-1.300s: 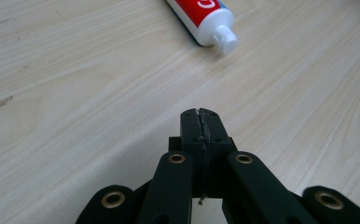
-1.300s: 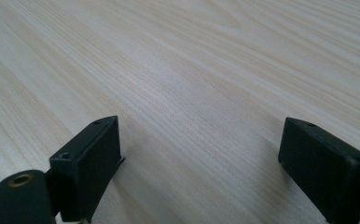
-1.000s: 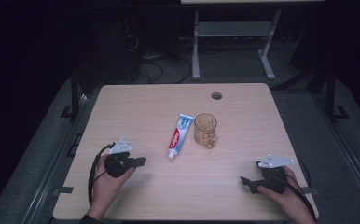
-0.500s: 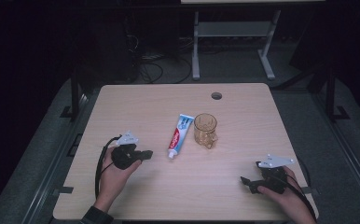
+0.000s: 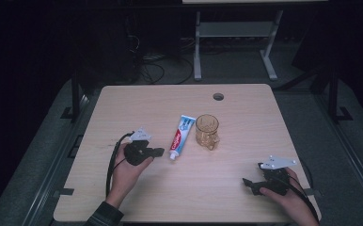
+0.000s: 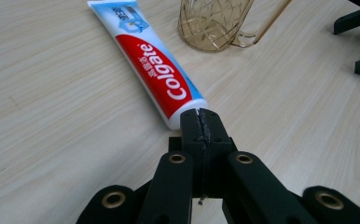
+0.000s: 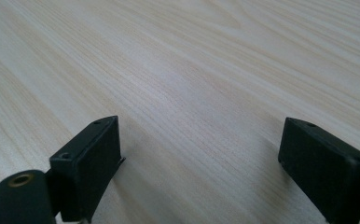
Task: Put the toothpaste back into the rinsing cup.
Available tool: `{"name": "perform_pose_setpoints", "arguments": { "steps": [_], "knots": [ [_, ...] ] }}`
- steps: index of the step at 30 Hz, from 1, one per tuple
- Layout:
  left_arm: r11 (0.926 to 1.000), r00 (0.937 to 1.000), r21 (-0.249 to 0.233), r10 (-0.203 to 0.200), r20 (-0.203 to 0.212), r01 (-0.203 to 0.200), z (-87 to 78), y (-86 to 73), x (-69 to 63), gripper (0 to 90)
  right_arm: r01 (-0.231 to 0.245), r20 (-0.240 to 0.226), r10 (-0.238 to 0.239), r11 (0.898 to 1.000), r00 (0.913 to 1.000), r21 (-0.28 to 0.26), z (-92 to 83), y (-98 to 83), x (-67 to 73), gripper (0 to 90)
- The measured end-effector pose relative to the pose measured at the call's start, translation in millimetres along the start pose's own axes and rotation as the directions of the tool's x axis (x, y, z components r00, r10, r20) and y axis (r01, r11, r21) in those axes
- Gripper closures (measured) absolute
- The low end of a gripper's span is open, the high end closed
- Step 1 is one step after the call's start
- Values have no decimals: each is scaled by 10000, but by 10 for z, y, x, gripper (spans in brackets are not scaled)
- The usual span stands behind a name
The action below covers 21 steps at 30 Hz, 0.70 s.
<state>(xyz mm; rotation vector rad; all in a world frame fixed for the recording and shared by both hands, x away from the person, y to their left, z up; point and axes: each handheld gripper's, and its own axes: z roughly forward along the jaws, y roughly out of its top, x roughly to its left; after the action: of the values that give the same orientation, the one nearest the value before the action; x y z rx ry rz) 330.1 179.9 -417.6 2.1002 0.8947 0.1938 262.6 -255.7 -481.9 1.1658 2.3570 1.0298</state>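
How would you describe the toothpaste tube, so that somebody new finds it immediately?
Look at the middle of the wooden table. There the toothpaste tube lies flat, just left of an amber glass mug. It is the single red, white and blue thing there, printed with Colgate.

High view looks down on the table (image 5: pixel 137 197); claw views skim it low, sharing its wood

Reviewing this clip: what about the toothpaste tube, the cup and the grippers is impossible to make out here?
- Toothpaste tube cap: left gripper view, hidden behind the shut left gripper; contact unclear.
- Amber cup: left gripper view, rim cut off by the top edge.
- Tube's small print: high view, too small.
- Right gripper: high view, jaw gap too small.
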Motion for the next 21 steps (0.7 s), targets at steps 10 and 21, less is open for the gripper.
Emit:
{"name": "perform_pose_setpoints", "arguments": {
  "steps": [10,21],
  "knots": [
    [9999,9989,7,-125,454,125,257,111,-59,900,10,-3,-10,10000,10000,3,0,0,-1,120],
    [9996,9982,259,125,583,-140,552,223,-143,900,13,-6,-13,10000,10000,-2,0,0,-1,121]
  ]
}}
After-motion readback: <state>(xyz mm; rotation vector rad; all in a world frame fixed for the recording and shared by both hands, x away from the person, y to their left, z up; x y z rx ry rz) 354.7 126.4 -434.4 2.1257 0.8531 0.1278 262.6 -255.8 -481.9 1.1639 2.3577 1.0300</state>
